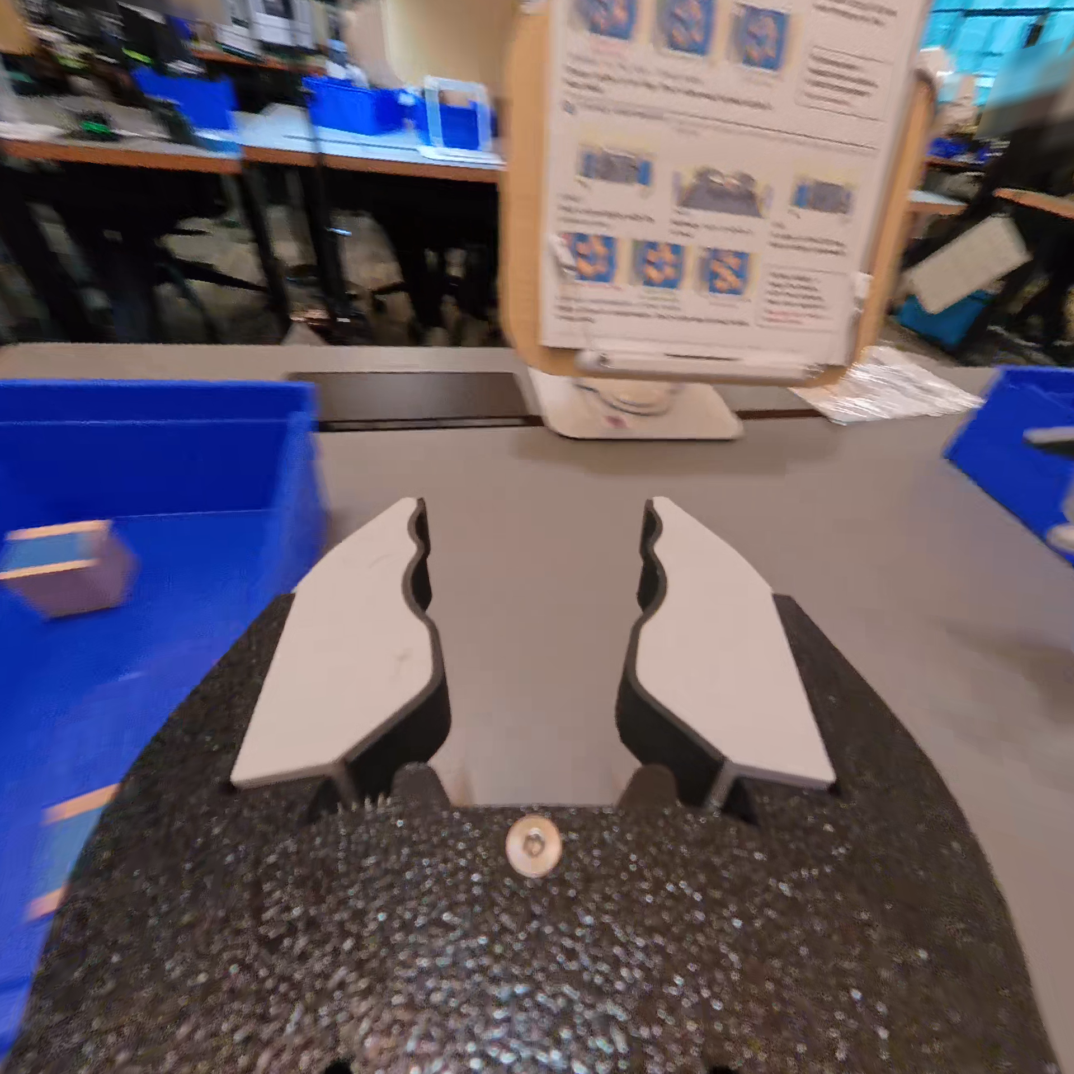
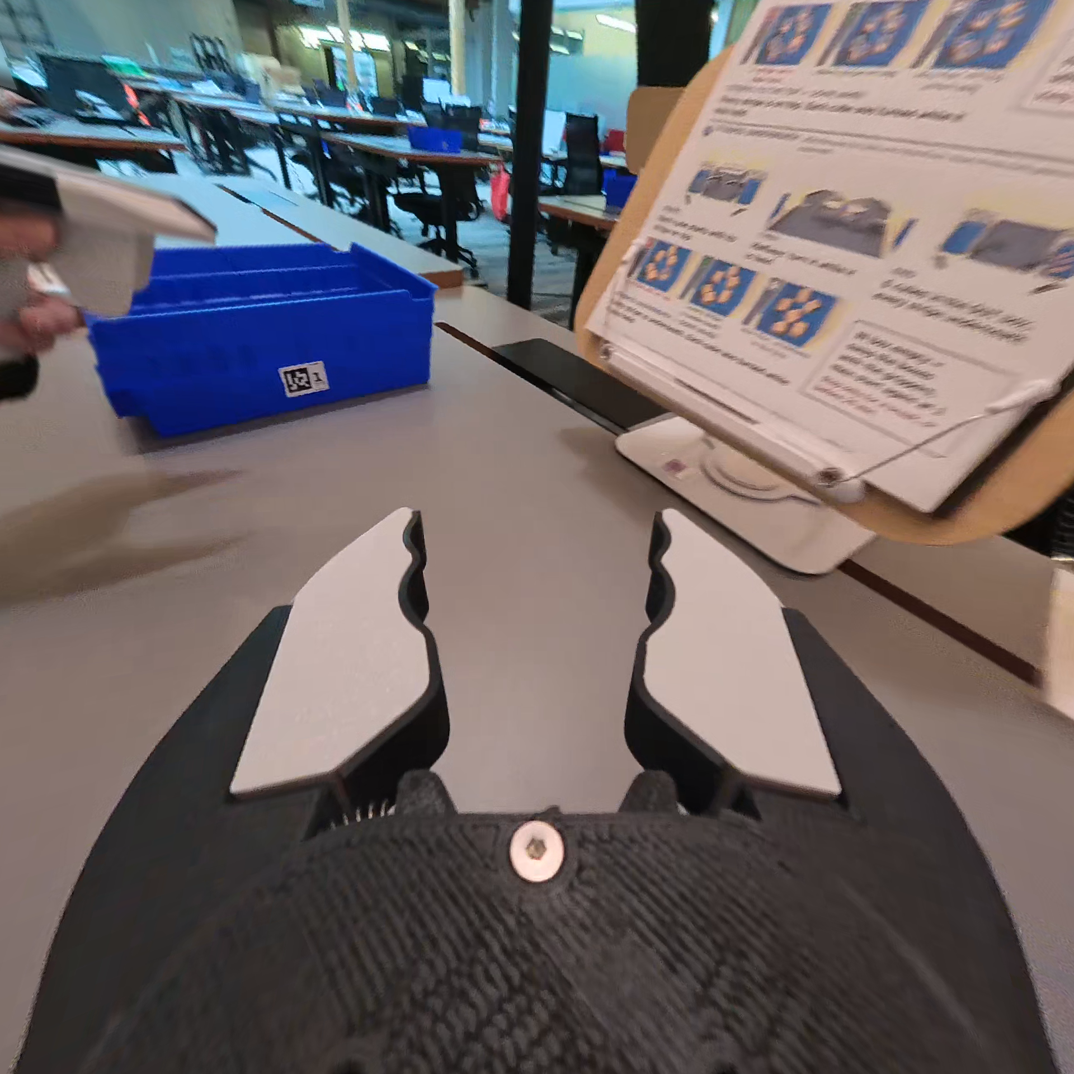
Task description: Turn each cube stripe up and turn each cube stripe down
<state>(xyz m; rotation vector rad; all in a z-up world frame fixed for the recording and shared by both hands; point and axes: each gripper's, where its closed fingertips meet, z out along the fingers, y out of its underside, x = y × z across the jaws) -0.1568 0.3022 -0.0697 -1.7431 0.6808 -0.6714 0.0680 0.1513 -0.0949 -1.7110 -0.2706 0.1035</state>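
A wooden cube (image 1: 70, 566) with a blue stripe facing up lies in a blue bin (image 1: 174, 465) at the left of the left wrist view. Part of another cube (image 1: 70, 842) shows blurred at the left edge lower down. My left gripper (image 1: 536, 511) is open and empty over the grey table, just right of that bin. My right gripper (image 2: 537, 523) is open and empty above the grey table (image 2: 523, 465). The blue bin (image 2: 261, 337) lies far left of it, and the left gripper (image 2: 104, 232) shows blurred over the bin's near corner.
An instruction sheet on a tan board with a white base (image 1: 639, 407) stands at the back of the table, also in the right wrist view (image 2: 813, 261). A second blue bin (image 1: 1017, 453) sits at the right edge. A black inset strip (image 1: 407, 395) runs along the table's back.
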